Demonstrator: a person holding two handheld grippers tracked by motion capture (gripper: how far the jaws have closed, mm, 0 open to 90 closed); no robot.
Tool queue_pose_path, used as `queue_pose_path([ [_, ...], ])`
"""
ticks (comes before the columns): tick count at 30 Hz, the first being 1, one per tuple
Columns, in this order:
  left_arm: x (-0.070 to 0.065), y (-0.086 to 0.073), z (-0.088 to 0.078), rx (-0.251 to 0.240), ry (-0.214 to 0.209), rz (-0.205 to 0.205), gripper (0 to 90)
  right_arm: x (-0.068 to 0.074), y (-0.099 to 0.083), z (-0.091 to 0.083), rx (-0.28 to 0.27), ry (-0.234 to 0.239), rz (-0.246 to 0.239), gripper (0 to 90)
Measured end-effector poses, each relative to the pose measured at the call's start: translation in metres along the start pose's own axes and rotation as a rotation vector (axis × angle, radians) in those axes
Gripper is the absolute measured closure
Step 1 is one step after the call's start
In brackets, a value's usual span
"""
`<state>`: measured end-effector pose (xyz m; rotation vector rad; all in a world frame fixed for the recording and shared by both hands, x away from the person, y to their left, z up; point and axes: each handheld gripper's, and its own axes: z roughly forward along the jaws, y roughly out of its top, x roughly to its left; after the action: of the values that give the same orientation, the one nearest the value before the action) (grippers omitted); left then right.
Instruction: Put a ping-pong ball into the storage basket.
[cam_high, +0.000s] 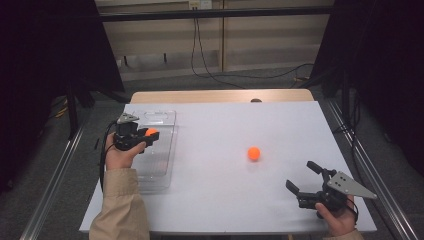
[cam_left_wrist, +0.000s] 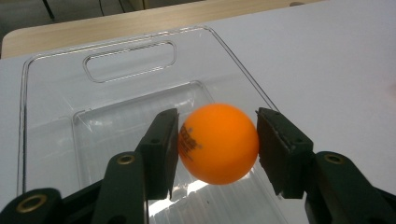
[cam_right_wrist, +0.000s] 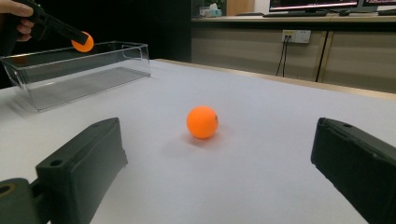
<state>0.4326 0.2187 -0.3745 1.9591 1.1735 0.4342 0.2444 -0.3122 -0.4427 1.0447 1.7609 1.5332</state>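
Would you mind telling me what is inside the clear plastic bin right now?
Nothing rests in the clear bin; its floor shows bare. The left gripper holds an orange ball above it. The floor patch beneath ball and jaws is covered.

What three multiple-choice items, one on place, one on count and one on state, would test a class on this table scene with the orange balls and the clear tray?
1. Where is the round orange ball that the left gripper holds?
A. Above the clear plastic tray
B. On the floor
C. Beside the right gripper

2. How many orange balls are there?
A. One
B. Two
C. Four

3. How do the right gripper's jaws stand?
A. Shut on a ball
B. Shut on nothing
C. Open

Answers:
1 A: in the left gripper view the tray's floor lies under the held ball.
2 B: one is in the left jaws, the other orange ball rests on the white table.
3 C: its jaws stand wide apart, the loose ball farther off.
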Motion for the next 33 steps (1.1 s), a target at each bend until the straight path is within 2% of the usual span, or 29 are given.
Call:
queue_pose_path([
  [6, 0.000, 0.000, 0.000, -0.010, 0.008, 0.003, 45.2, 0.000, 0.000, 0.000, 0.000, 0.001, 0.001, 2.1],
  [14, -0.007, 0.003, 0.000, -0.020, -0.018, 0.003, 37.4, 0.000, 0.000, 0.000, 0.000, 0.002, -0.001, 2.0],
  [19, -0.013, 0.006, 0.002, -0.028, -0.041, 0.001, 31.9, 0.000, 0.000, 0.000, 0.000, 0.001, 0.001, 2.1],
  [33, -0.036, 0.015, 0.005, -0.031, -0.092, 0.030, 20.1, 0.000, 0.000, 0.001, -0.001, 0.004, 0.000, 2.1],
])
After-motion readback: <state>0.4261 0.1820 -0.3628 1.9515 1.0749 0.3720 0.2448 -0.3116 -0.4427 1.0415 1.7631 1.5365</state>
